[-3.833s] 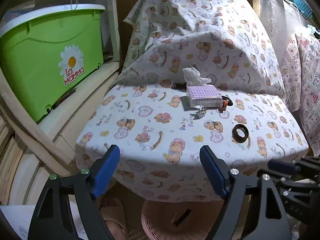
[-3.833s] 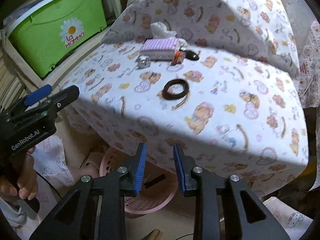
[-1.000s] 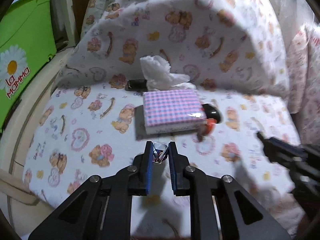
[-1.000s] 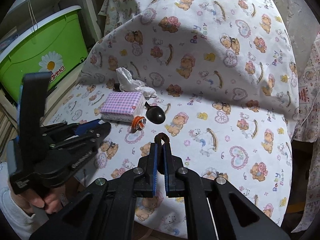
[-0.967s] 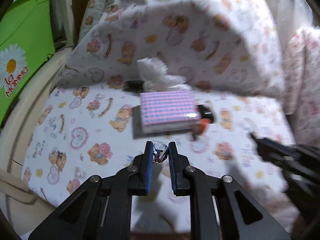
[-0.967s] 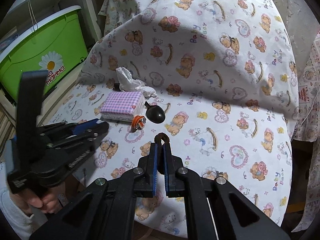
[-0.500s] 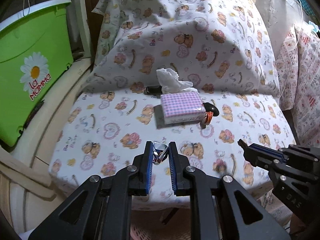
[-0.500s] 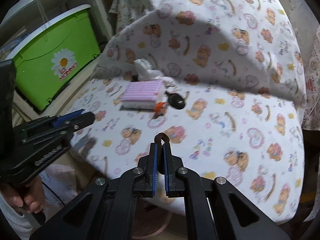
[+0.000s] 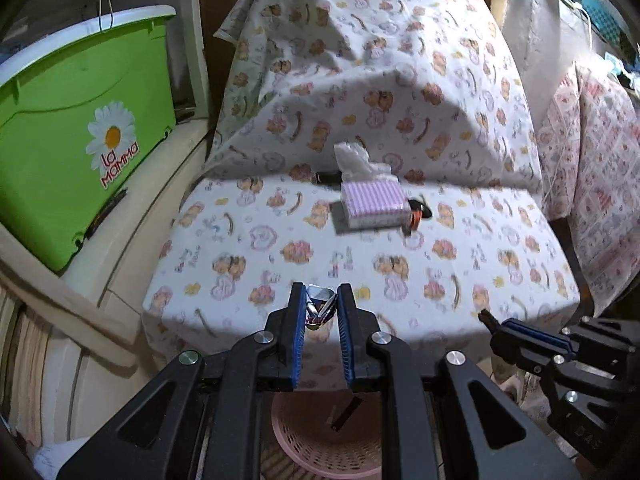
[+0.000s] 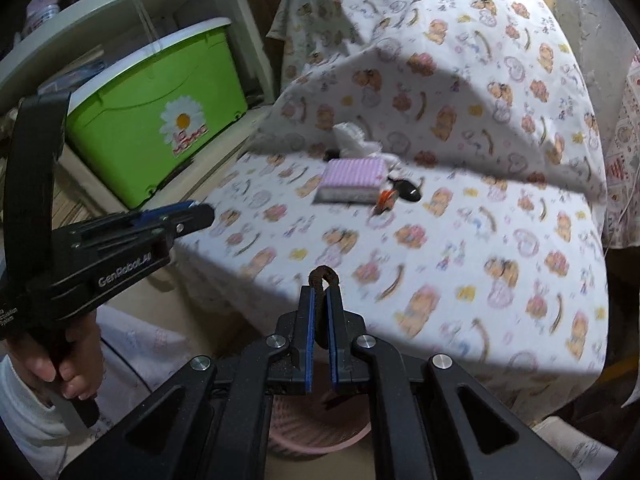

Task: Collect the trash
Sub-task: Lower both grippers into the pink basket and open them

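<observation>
My left gripper (image 9: 319, 312) is shut on a small crumpled shiny wrapper (image 9: 318, 309) and holds it over the table's front edge, above a pink basket (image 9: 320, 436) on the floor. My right gripper (image 10: 321, 300) is shut on a squashed dark ring (image 10: 322, 276), also held off the table's front edge over the pink basket (image 10: 316, 432). On the table remain a pink checked tissue pack (image 9: 374, 204) with a crumpled white tissue (image 9: 354, 158) behind it, and a small orange item (image 9: 416, 219).
The table wears a teddy-bear cloth (image 9: 460, 280) that rises up behind. A green bin (image 9: 72, 148) stands on a shelf at the left. A dark oval object (image 10: 408, 191) lies beside the tissue pack. A patterned cloth (image 9: 600, 168) hangs at the right.
Both grippers have drawn back from the table toward its front edge, each still holding its item. The pink basket has come into view below them.
</observation>
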Demonstrator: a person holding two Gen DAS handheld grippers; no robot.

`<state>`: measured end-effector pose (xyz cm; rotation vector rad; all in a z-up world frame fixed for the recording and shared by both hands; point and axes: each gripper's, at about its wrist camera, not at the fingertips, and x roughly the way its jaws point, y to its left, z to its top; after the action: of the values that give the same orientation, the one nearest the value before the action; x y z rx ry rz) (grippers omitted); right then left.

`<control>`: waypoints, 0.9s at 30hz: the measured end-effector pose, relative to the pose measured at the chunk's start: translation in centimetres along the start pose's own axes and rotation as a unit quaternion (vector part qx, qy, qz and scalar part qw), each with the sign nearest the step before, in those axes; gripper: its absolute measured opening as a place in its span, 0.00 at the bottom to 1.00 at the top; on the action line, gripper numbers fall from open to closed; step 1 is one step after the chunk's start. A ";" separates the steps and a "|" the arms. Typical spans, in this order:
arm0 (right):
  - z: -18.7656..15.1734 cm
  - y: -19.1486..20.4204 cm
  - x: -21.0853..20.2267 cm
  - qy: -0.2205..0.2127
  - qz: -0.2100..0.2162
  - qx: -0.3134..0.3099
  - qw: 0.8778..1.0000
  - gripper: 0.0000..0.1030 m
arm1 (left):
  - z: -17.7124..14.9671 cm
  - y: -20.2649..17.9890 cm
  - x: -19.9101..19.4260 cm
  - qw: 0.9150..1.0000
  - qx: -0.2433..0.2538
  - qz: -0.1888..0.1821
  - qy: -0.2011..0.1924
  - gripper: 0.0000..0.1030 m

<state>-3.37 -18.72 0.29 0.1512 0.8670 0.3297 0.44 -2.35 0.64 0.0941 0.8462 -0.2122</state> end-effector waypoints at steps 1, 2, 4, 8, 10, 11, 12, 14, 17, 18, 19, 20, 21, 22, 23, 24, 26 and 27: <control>-0.4 0.4 0.0 0.001 0.002 -0.005 1.000 0.06 | -0.7 -0.1 0.3 1.000 0.005 0.001 -0.002 0.14; -0.8 0.7 0.0 0.002 0.005 -0.008 1.000 0.06 | -1.5 -0.1 0.6 1.000 0.011 0.005 -0.002 0.14; -1.7 1.0 0.7 0.010 0.006 -0.015 1.000 0.06 | -2.9 -0.1 1.8 1.000 0.020 0.015 0.016 0.14; -3.5 0.8 2.7 0.046 0.003 -0.012 0.999 0.06 | -4.6 0.9 3.4 0.997 -0.007 -0.033 0.067 0.14; -4.0 0.7 3.4 0.059 0.008 -0.011 0.998 0.06 | -5.2 1.2 4.0 0.995 -0.015 -0.039 0.088 0.14; -4.2 0.7 3.7 0.063 0.009 -0.012 0.998 0.06 | -5.6 1.3 4.3 0.994 -0.016 -0.039 0.096 0.14; -4.6 0.7 4.1 0.069 0.008 -0.014 0.997 0.06 | -5.9 1.4 4.6 0.994 -0.013 -0.037 0.104 0.14; -5.0 0.8 4.7 0.079 0.006 -0.017 0.997 0.06 | -6.6 1.4 5.0 0.993 -0.004 -0.031 0.114 0.14; -5.8 0.8 5.9 0.098 0.002 -0.023 0.995 0.06 | -7.2 1.7 5.7 0.990 -0.015 -0.034 0.134 0.14; -6.1 0.9 6.3 0.105 0.001 -0.026 0.994 0.06 | -7.3 1.9 5.9 0.989 -0.024 -0.042 0.142 0.14; -6.2 0.9 6.6 0.110 0.001 -0.026 0.994 0.06 | -7.5 1.9 6.3 0.987 -0.029 -0.046 0.150 0.14; -6.4 0.9 6.9 0.116 0.002 -0.026 0.993 0.06 | -7.6 2.0 6.6 0.986 -0.031 -0.044 0.156 0.14; -6.6 0.9 7.3 0.122 0.003 -0.026 0.992 0.06 | -7.7 1.9 7.0 0.986 -0.029 -0.036 0.162 0.14; -6.8 1.0 7.7 0.125 0.001 -0.027 0.992 0.06 | -7.7 1.8 7.4 0.985 -0.026 -0.028 0.167 0.15; -6.9 1.0 8.0 0.128 -0.003 -0.029 0.991 0.06 | -7.9 1.7 7.8 0.984 -0.024 -0.021 0.174 0.15; -7.1 0.9 8.5 0.133 -0.009 -0.028 0.991 0.06 | -8.1 1.8 8.3 0.982 -0.026 -0.014 0.186 0.15; -7.4 0.6 9.4 0.138 -0.024 -0.019 0.990 0.06 | -8.7 1.9 9.5 0.976 -0.032 -0.007 0.216 0.15; -7.4 0.4 9.7 0.138 -0.032 -0.014 0.990 0.06 | -9.1 2.0 10.0 0.974 -0.035 -0.007 0.226 0.15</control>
<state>-3.29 -15.01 -11.36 0.0516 1.1385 0.3075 0.66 -0.33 -12.84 0.0717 1.3072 -0.1765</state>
